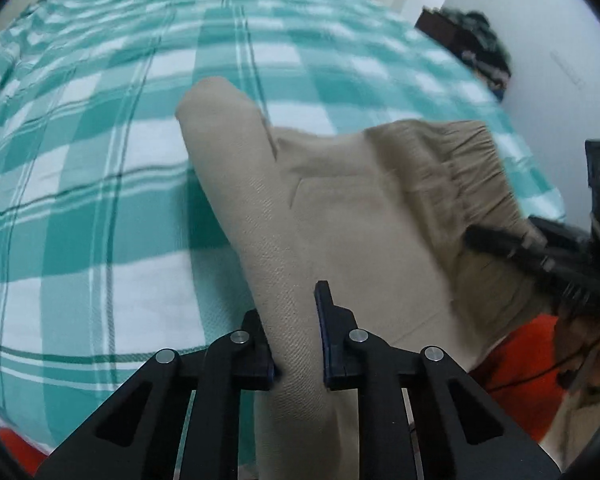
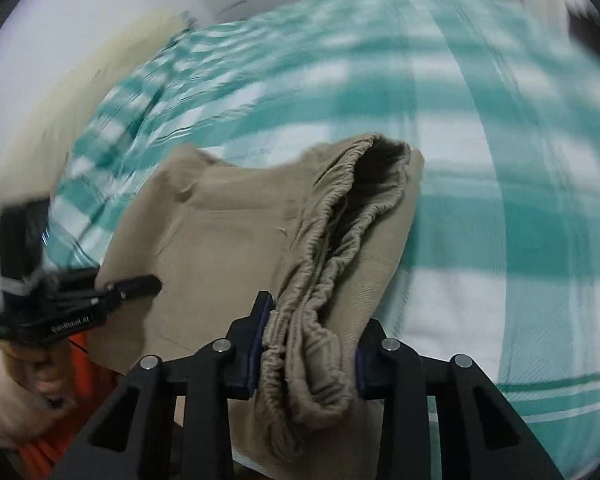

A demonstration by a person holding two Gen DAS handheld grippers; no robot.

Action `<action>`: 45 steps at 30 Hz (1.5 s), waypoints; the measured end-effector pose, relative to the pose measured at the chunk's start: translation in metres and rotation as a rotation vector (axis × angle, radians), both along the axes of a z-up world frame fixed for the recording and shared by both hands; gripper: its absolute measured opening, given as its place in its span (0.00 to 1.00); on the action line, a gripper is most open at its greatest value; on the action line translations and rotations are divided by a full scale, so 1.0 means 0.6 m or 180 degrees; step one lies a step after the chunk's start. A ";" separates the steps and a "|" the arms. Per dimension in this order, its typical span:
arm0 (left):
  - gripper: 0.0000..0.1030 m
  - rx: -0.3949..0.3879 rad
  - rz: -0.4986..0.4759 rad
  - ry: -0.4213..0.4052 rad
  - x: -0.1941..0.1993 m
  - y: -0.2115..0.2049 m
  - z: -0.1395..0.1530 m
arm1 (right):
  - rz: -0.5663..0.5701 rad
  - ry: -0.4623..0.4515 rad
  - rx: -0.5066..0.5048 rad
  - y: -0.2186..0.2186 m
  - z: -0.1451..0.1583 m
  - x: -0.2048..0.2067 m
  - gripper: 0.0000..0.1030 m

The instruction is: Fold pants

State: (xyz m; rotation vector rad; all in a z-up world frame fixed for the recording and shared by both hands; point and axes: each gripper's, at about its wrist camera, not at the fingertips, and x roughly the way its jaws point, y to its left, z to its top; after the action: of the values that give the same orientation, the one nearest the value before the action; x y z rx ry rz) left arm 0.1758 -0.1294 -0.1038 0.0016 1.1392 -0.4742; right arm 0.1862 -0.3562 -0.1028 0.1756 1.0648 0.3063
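Observation:
Beige pants [image 1: 340, 200] lie bunched on a bed with a teal and white checked sheet [image 1: 100, 160]. My left gripper [image 1: 296, 320] is shut on a folded leg section that runs up between its fingers. In the right wrist view the pants [image 2: 220, 232] show their gathered elastic waistband [image 2: 340, 248]. My right gripper [image 2: 316, 320] is shut on that waistband, which is bunched thick between the pads. The right gripper [image 1: 540, 264] appears at the right edge of the left wrist view. The left gripper [image 2: 100, 300] shows at the left of the right wrist view.
The checked sheet [image 2: 500, 200] spreads wide beyond the pants. A person's orange clothing [image 1: 516, 364] is close by at the bed's near edge. A dark pile of things [image 1: 476, 44] sits by the white wall past the bed's far right corner.

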 end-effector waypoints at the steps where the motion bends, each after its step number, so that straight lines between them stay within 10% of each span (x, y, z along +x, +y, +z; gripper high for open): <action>1: 0.14 -0.0041 0.0063 -0.0051 0.008 0.011 0.016 | 0.0058 -0.0086 -0.0104 0.019 0.014 0.000 0.32; 10: 0.17 -0.0049 0.0399 -0.0757 0.175 0.086 0.135 | 0.0017 -0.0701 0.0155 0.079 0.124 0.107 0.31; 14: 0.85 0.0709 0.0844 -0.1345 0.212 0.108 0.148 | -0.0101 -0.0708 0.0203 0.085 0.138 0.214 0.50; 16: 0.90 0.0719 0.0903 -0.1436 0.184 0.133 0.143 | -0.0374 -0.0563 -0.0038 0.072 0.130 0.245 0.84; 17: 0.94 0.0706 0.0896 -0.1416 0.169 0.139 0.137 | -0.0548 -0.0595 -0.0258 0.061 0.132 0.240 0.85; 24: 0.95 0.0873 0.0867 -0.1345 0.026 0.131 0.068 | -0.0580 -0.0644 -0.0748 0.059 0.116 0.126 0.89; 45: 0.97 0.0902 0.0836 -0.1236 -0.158 0.128 0.158 | -0.0423 -0.0822 -0.0990 0.214 0.182 -0.164 0.99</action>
State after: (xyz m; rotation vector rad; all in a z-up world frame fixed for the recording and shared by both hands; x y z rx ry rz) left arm 0.0813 -0.0526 -0.0091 0.1817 0.8004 -0.0688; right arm 0.0878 -0.2279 0.0063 -0.0714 0.8276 0.0390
